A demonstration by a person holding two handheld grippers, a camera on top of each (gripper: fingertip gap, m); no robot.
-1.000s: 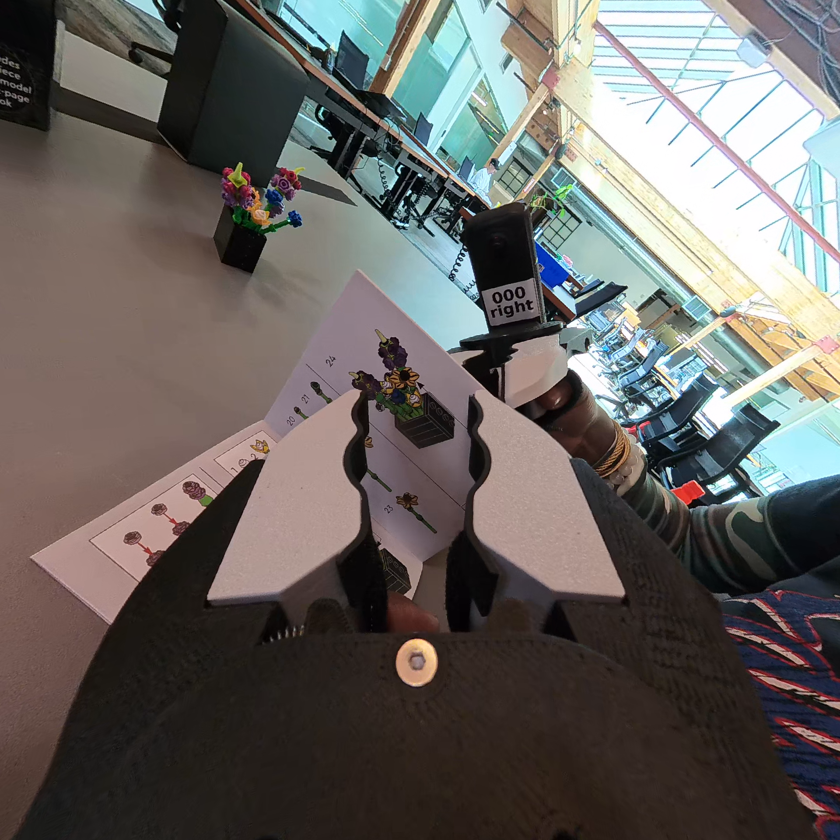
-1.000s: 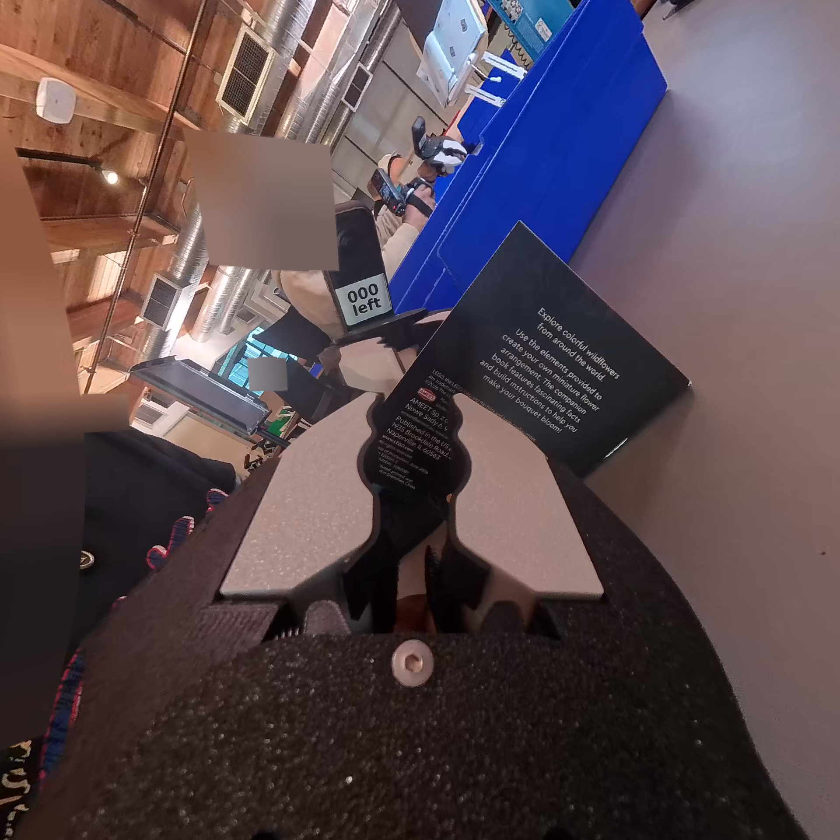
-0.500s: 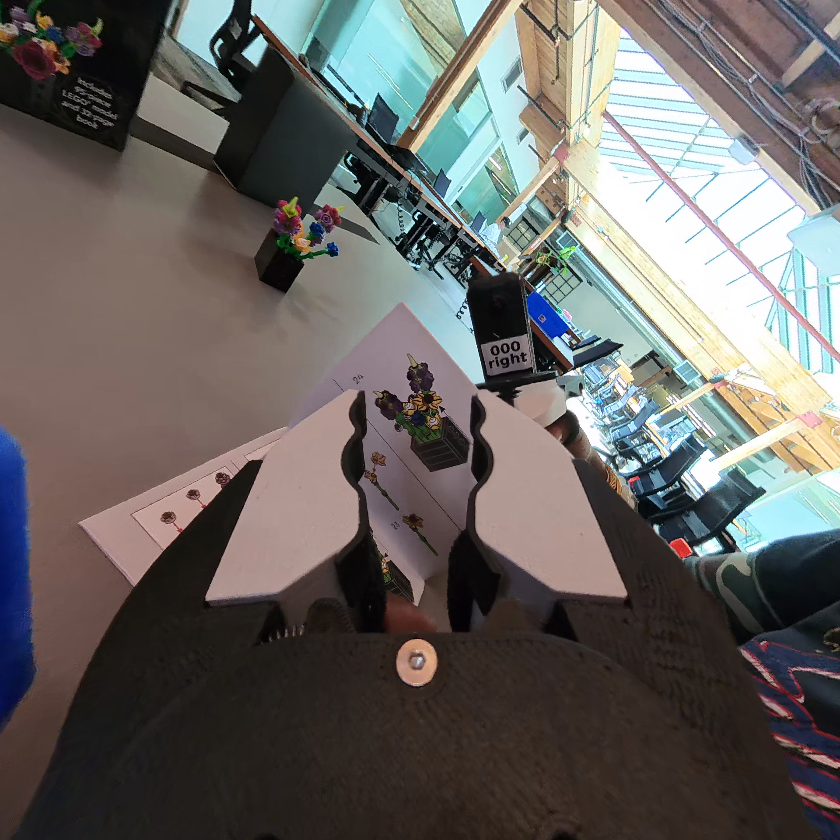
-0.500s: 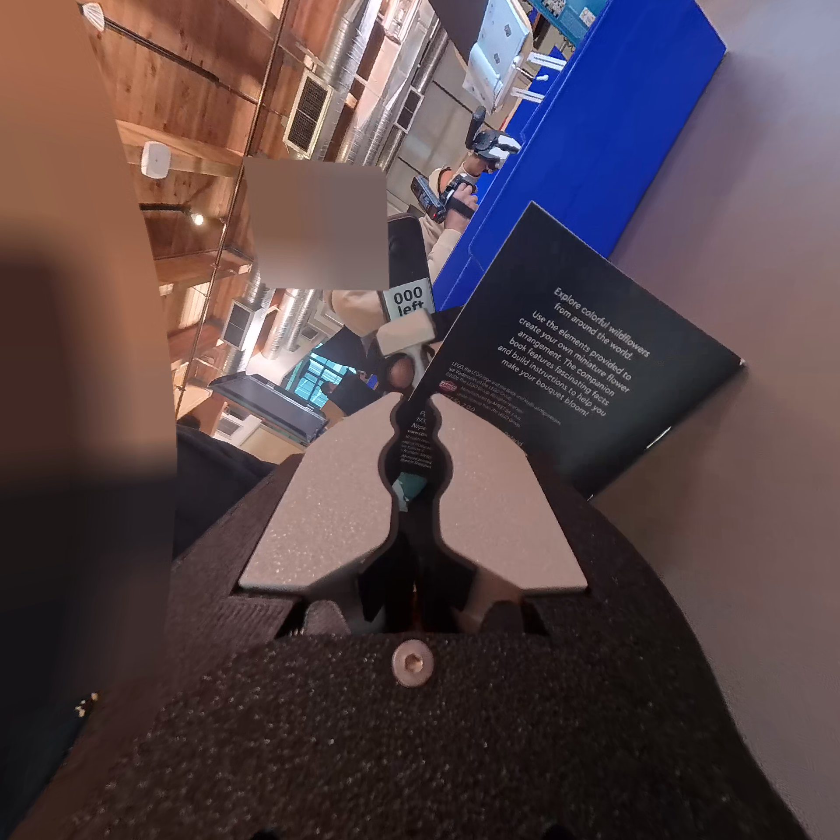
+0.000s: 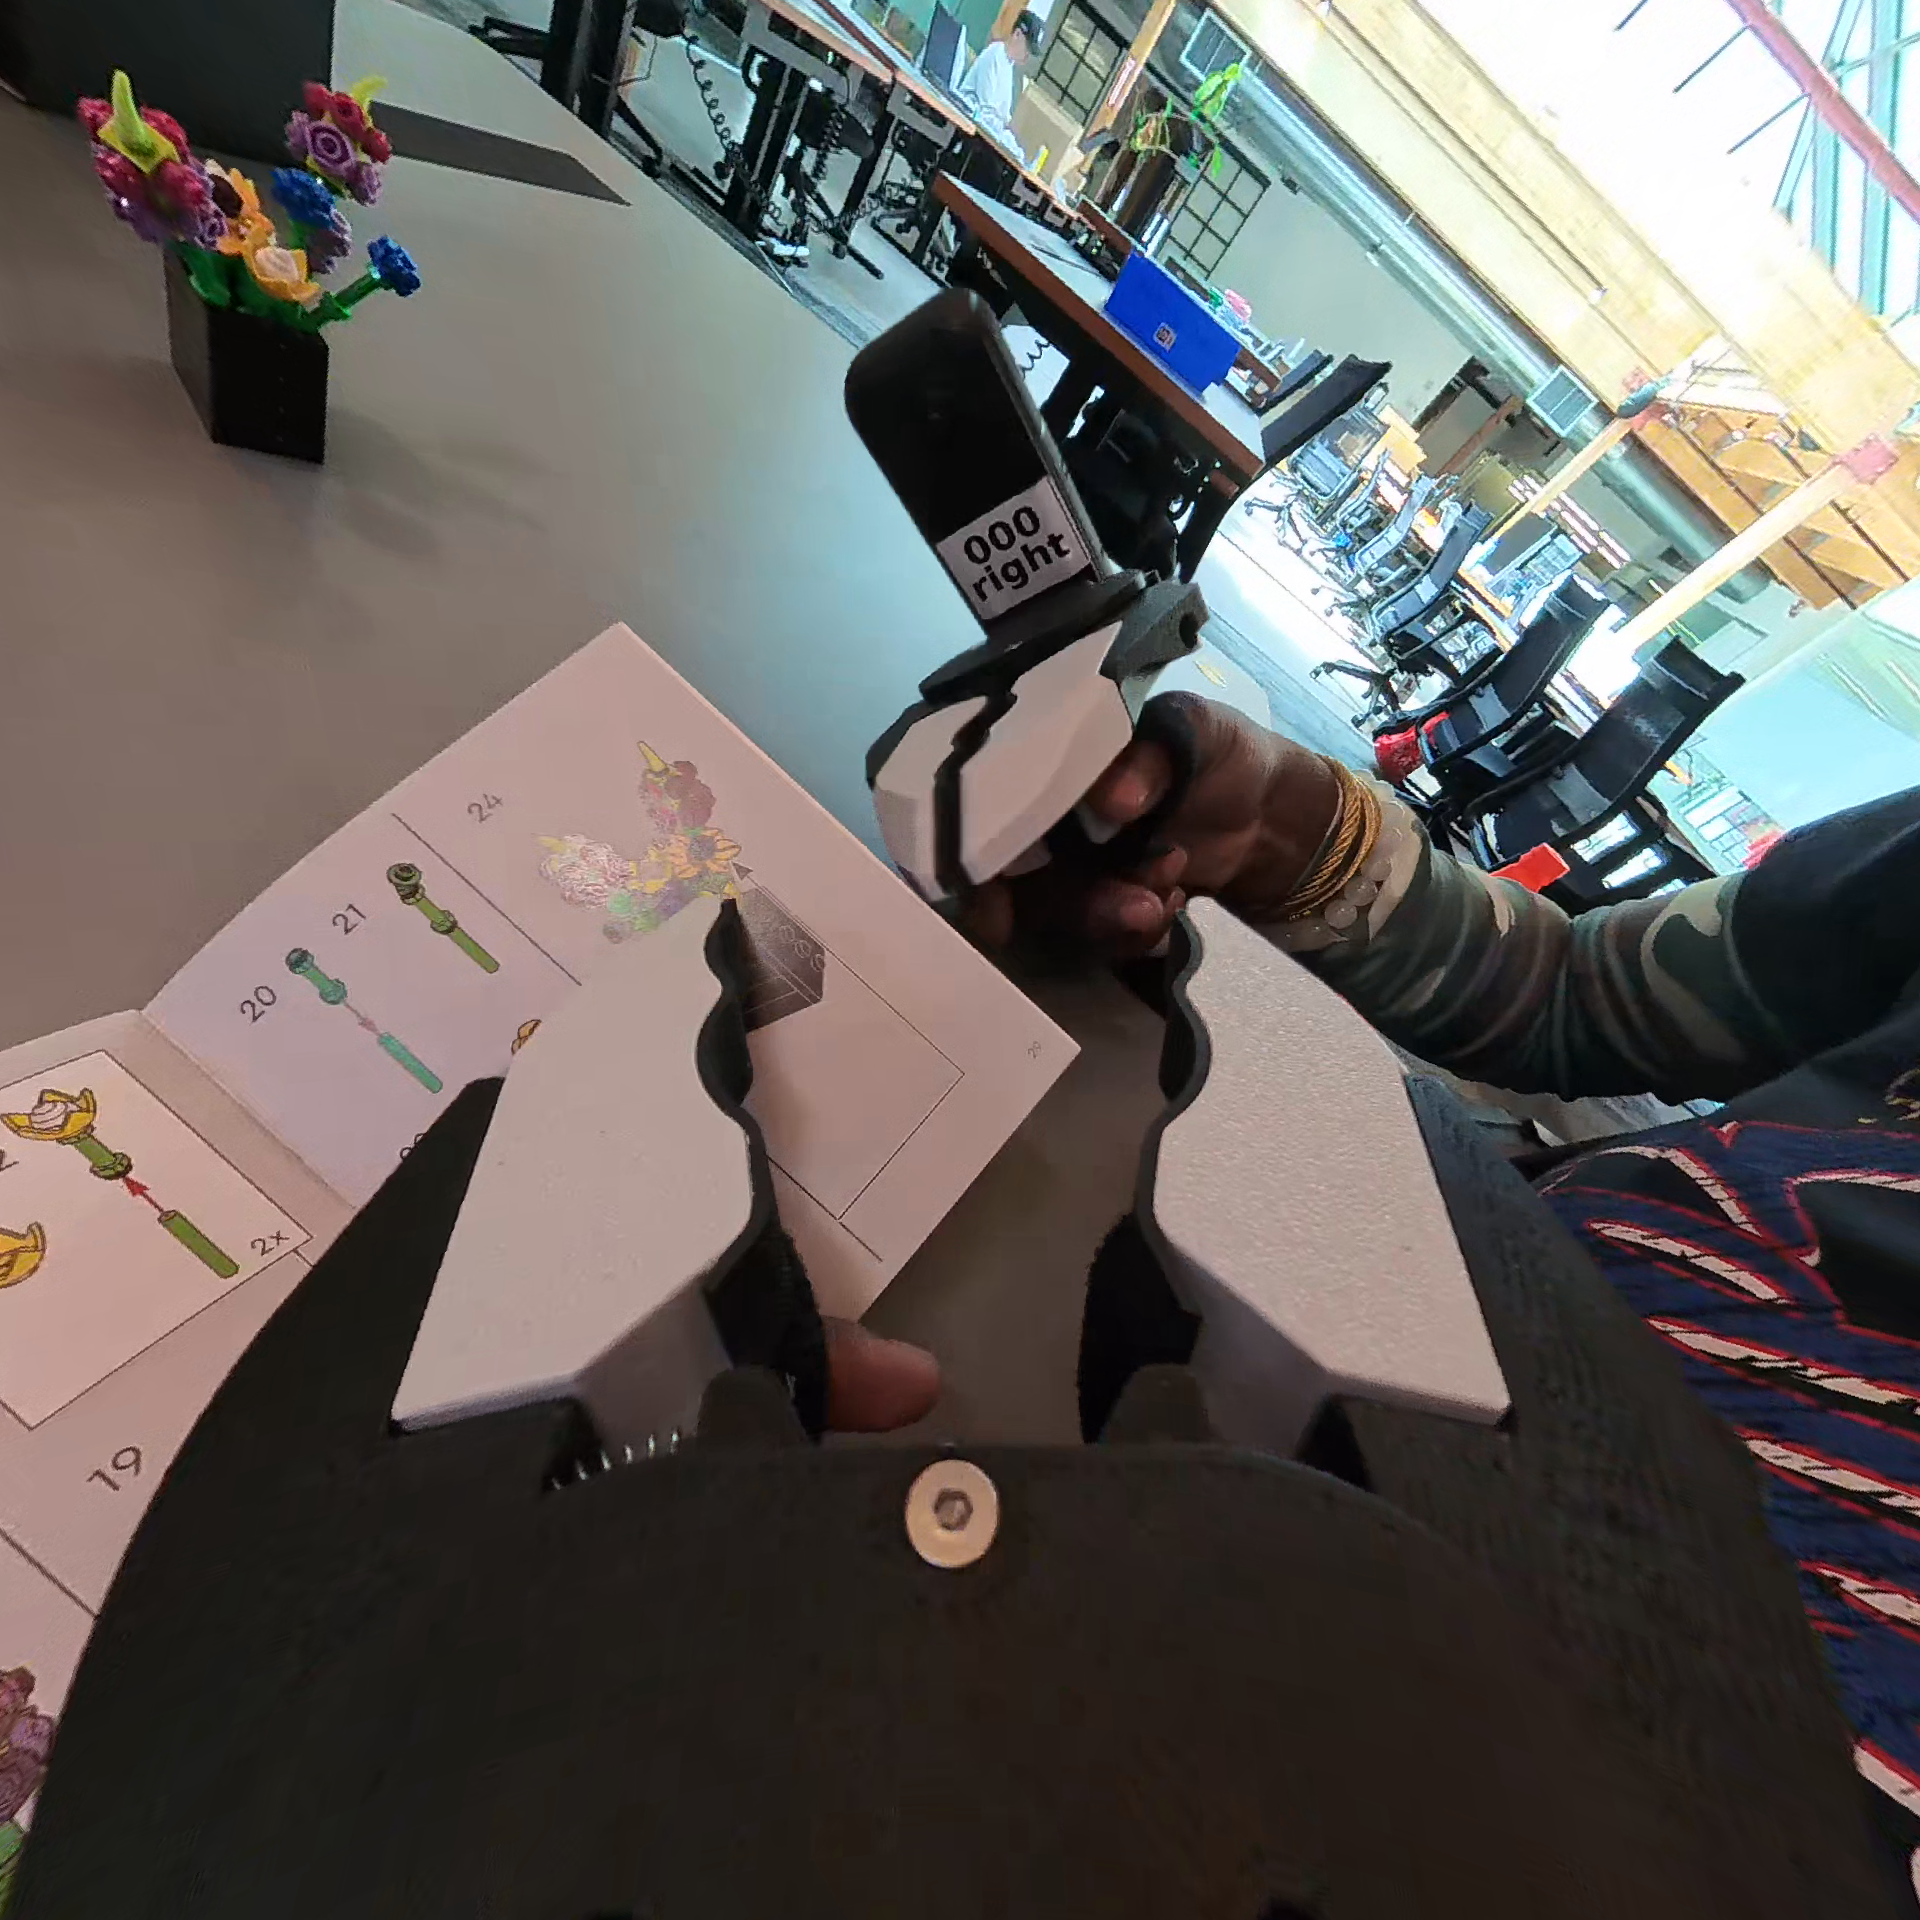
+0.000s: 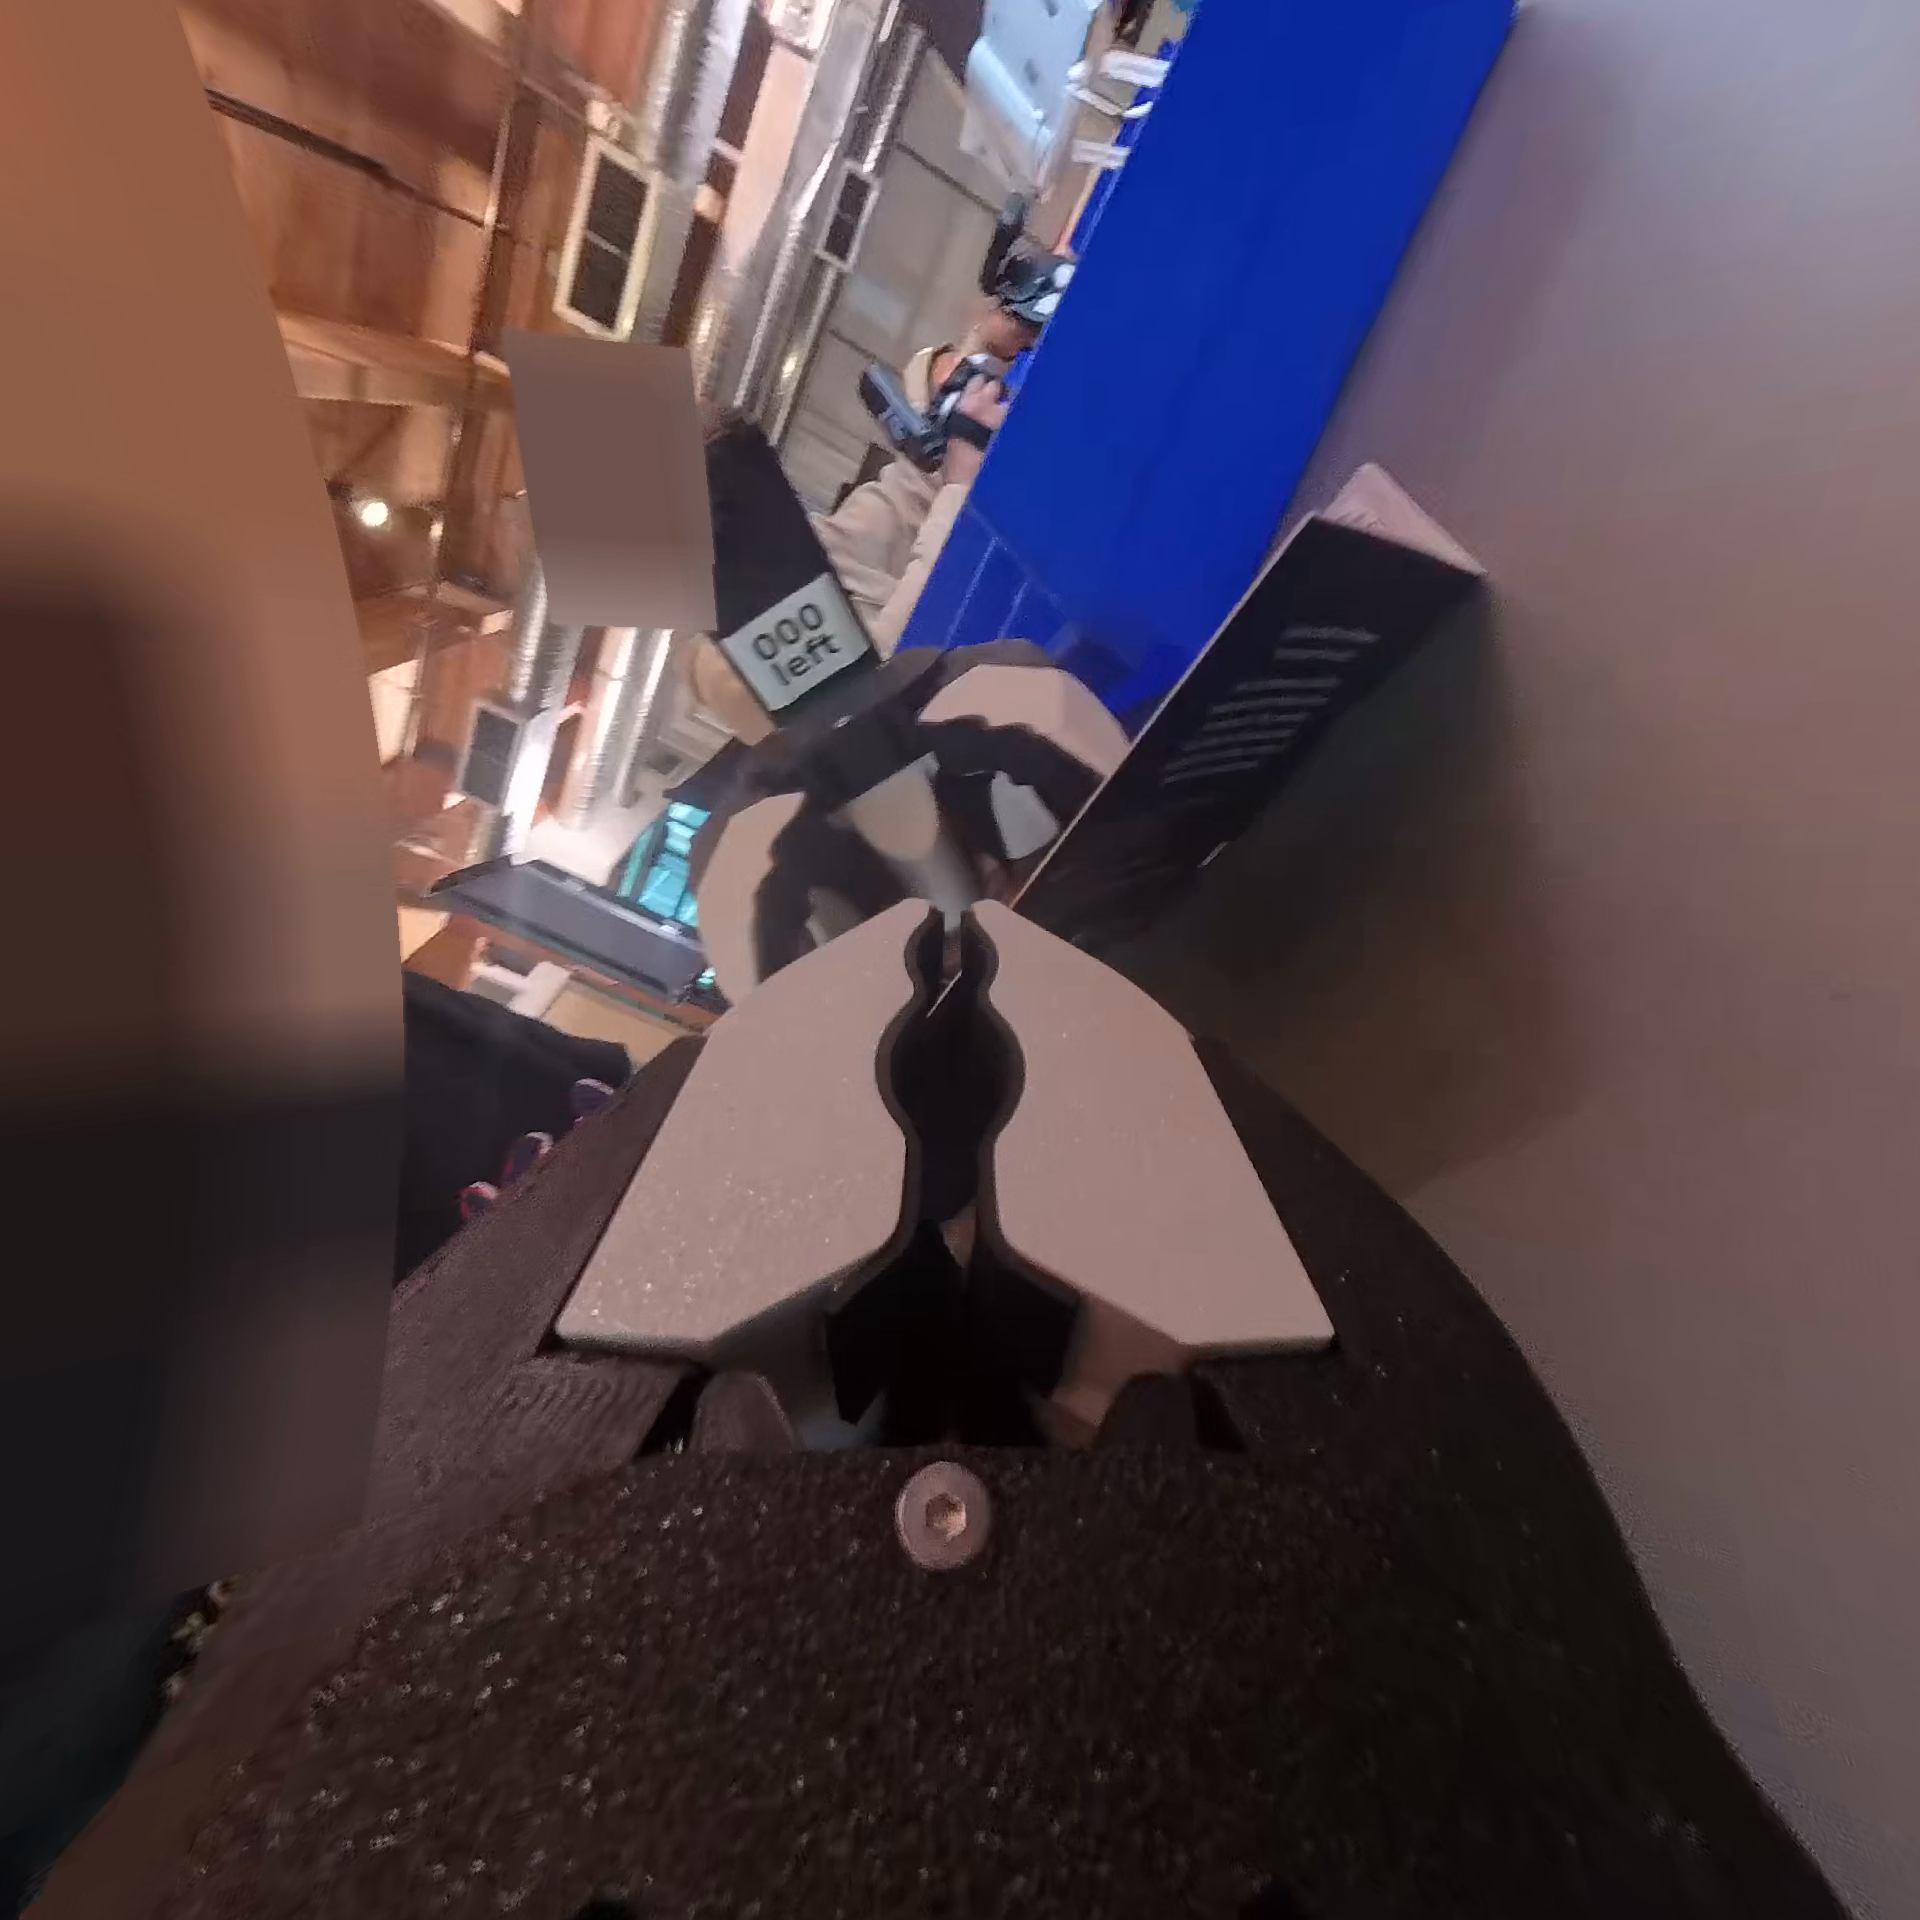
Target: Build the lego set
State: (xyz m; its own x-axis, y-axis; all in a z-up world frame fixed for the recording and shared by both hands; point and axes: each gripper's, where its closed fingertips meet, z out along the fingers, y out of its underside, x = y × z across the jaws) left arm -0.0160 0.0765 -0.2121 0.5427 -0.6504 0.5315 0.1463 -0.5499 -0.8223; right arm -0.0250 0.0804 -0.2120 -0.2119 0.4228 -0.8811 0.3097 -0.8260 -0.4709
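A built lego flower bouquet [image 5: 249, 260] in a black pot stands on the grey table [image 5: 623, 468] at the far left. The white instruction booklet [image 5: 436, 935] lies open under my left gripper [image 5: 954, 925], which is wide open and empty just above the right page. My right gripper [image 5: 920, 873] is shut at that page's right edge. In the right wrist view the right gripper [image 6: 951, 914] has a thin pale sliver of page between its jaws. The left gripper [image 6: 883, 810] shows close ahead of it.
A black box [image 6: 1320, 707] stands on the table beyond the grippers, with a blue bin [image 6: 1195, 312] behind it. A person with a camera [image 6: 935, 416] stands farther off. Desks and office chairs [image 5: 1507, 623] lie beyond the table's far edge. My left and right fingertips are right by each other. The built lego flower bouquet [image 5: 249, 260] lies around 20 cm away from my left fingertips.
The booklet's right page has gone from raised to nearly flat. My left gripper opened wider and dropped closer to the booklet. My right gripper closed from a narrow gap to shut at the page's edge.
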